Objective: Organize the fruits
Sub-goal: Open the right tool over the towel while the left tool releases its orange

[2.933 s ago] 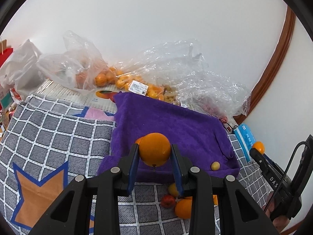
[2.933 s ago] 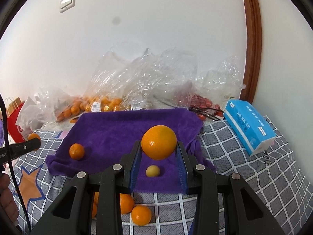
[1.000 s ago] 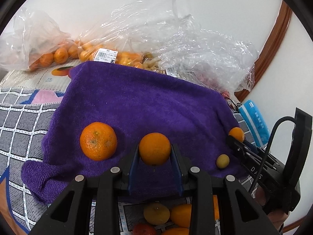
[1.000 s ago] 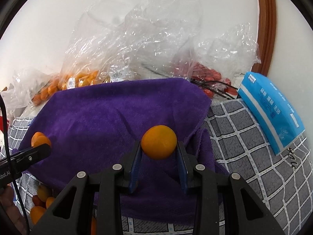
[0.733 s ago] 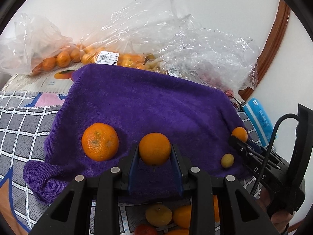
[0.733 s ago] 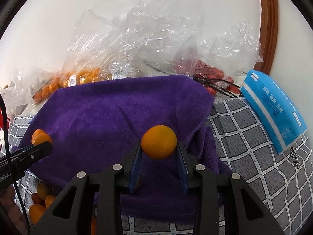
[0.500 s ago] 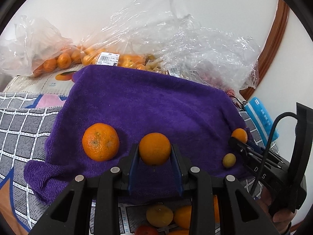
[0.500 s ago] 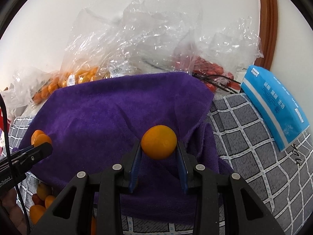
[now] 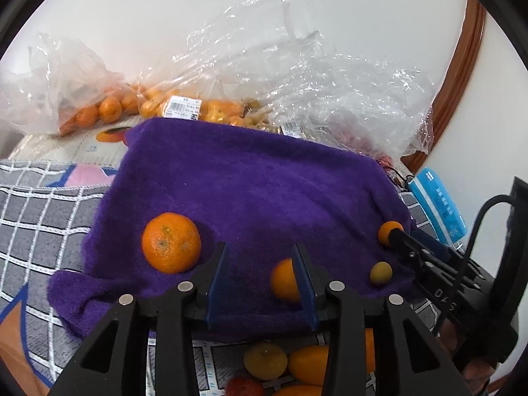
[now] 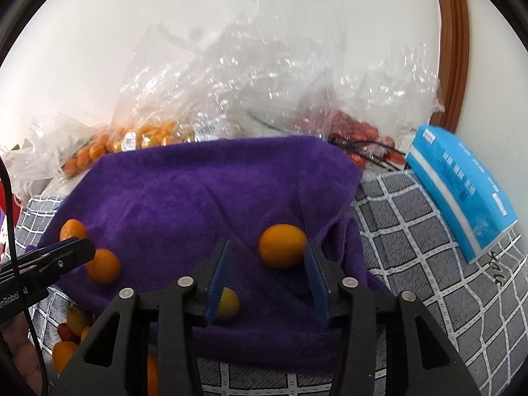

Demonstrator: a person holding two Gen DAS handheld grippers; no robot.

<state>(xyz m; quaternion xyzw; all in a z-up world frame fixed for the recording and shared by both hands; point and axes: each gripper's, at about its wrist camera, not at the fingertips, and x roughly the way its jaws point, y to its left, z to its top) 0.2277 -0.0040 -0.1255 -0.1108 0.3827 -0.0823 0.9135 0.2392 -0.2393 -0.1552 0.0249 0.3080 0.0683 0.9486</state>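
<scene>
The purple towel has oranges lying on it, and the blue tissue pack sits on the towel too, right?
Not quite. The oranges do lie on the purple towel, like the orange by the right claw. But the blue tissue pack isn't on the towel: the right wrist view shows it beside it, on the grey checked cloth.

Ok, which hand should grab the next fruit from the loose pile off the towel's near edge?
Left. Its tongs, opening with an orange between them, hang just behind that pile; in the right wrist view it sits far off left.
</scene>
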